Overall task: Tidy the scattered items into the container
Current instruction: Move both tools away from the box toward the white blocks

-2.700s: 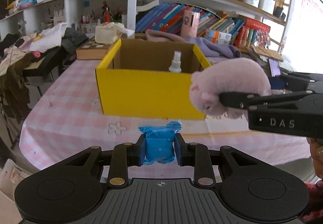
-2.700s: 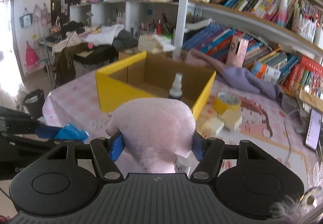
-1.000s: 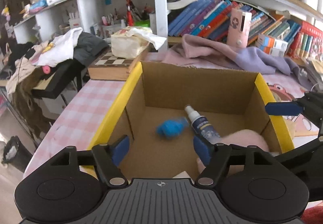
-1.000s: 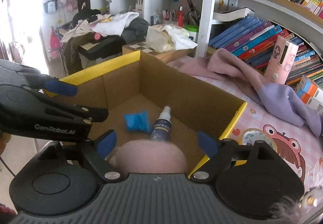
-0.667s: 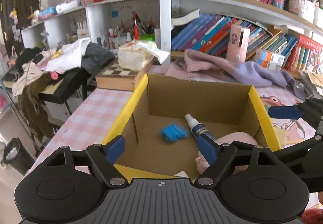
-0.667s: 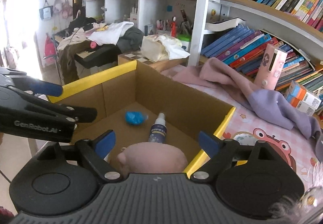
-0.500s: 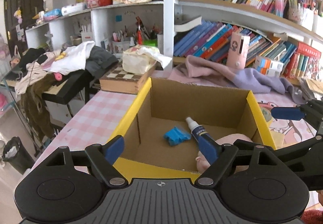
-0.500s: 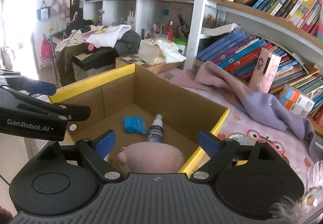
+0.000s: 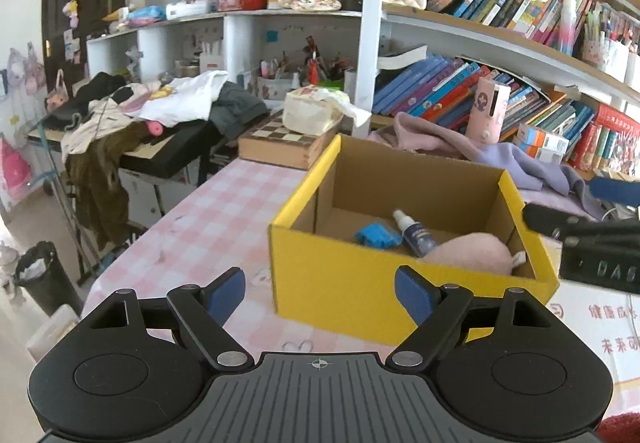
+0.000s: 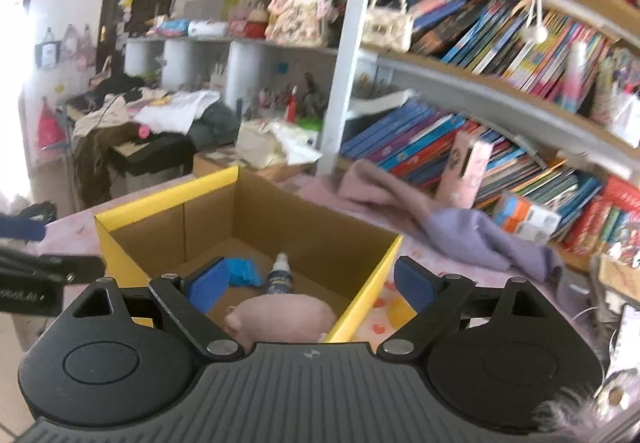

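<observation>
Inside the box (image 9: 344, 283) lie the plush (image 9: 468, 255), bottle (image 9: 414, 231) and blue packet (image 9: 376, 236); both grippers (image 9: 320, 293) (image 10: 310, 283) at six o'clock, jaws wide, empty.

Bright daylight floods both views, blown out at the far left edge. The right wrist view is motion-blurred, the left sharp. Fisheye bends the shelves (image 9: 480, 39).

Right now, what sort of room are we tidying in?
Probably a lived-in study or child's bedroom at home: crowded bookshelves, clothes heaped on a side desk, and a checked pink tablecloth under the yellow box.
</observation>
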`<state>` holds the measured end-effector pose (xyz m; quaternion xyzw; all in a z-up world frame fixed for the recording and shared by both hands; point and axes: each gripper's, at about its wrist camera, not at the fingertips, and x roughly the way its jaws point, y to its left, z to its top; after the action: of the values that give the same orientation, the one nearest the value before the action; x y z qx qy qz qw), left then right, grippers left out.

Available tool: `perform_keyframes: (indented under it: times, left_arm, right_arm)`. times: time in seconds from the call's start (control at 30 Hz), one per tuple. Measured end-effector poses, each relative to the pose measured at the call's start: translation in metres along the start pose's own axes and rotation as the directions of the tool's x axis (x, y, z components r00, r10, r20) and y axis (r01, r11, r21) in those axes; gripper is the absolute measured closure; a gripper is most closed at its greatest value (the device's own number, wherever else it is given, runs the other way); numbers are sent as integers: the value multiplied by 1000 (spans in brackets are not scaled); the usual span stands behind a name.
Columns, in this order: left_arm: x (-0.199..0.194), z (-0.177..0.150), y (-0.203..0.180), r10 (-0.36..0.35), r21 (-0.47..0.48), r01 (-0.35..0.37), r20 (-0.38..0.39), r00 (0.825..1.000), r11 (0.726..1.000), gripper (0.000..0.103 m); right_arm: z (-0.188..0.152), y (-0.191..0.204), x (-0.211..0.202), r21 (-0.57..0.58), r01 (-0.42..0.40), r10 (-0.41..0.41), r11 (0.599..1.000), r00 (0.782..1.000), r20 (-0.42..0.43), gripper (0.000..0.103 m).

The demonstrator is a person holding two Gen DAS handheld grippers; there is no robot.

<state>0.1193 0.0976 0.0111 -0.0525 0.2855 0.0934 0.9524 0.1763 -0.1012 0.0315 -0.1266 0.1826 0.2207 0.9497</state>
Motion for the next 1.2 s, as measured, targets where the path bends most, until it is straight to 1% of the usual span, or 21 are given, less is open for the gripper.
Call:
perform_keyframes:
  times: [0.17,0.23,0.3,0.37,0.43,0.57,0.67,0.73,0.83,0.9,1.03,1.1,1.2]
  left_arm:
    - [-19,-10,9,12,-19,-12,26,1000,1000,17]
    - [-25,-13,10,20,-14,-19,28,999,1000,17]
    - [-33,-17,11,11,0,-11,28,1000,1000,17]
    - [-41,-24,11,-5,20,5,18,1000,1000,16]
    - [-47,-30,11,-21,40,21,5,1000,999,12]
    - [-57,-47,10,-54,77,56,-26,998,995,12]
    - [-60,-59,7,-73,96,80,-73,995,992,12]
    - [-62,-65,6,-80,115,91,-92,993,989,12]
    - [-61,-73,6,-86,125,102,-132,988,987,12]
    - [-61,-75,6,-91,126,109,-146,985,986,12]
    - [-60,-78,3,-121,138,143,-159,980,980,11]
    - [-59,-79,-1,-135,147,160,-167,977,976,11]
    - [-53,-82,-4,-175,134,203,-195,965,970,11]
  right_arm:
    - [-5,9,-26,14,43,-43,999,998,41,13]
    - [-10,13,-36,19,49,-50,999,998,30,13]
    - [-15,16,-46,28,56,-57,998,998,16,13]
    - [-20,21,-55,40,60,-60,997,998,1,13]
    - [-27,26,-65,42,60,-59,997,998,-14,13]
    - [-41,39,-84,23,42,-41,999,998,-42,12]
    - [-55,48,-96,26,28,-25,999,996,-81,12]
    - [-63,53,-100,27,21,-18,999,993,-115,12]
    - [-74,58,-104,29,4,1,1000,986,-165,12]
    - [-80,61,-107,33,3,4,999,981,-196,12]
    - [-88,61,-110,38,30,-20,999,970,-241,11]
    - [-91,60,-111,39,51,-39,998,964,-262,9]
    - [-95,60,-110,9,75,-69,997,951,-300,6]
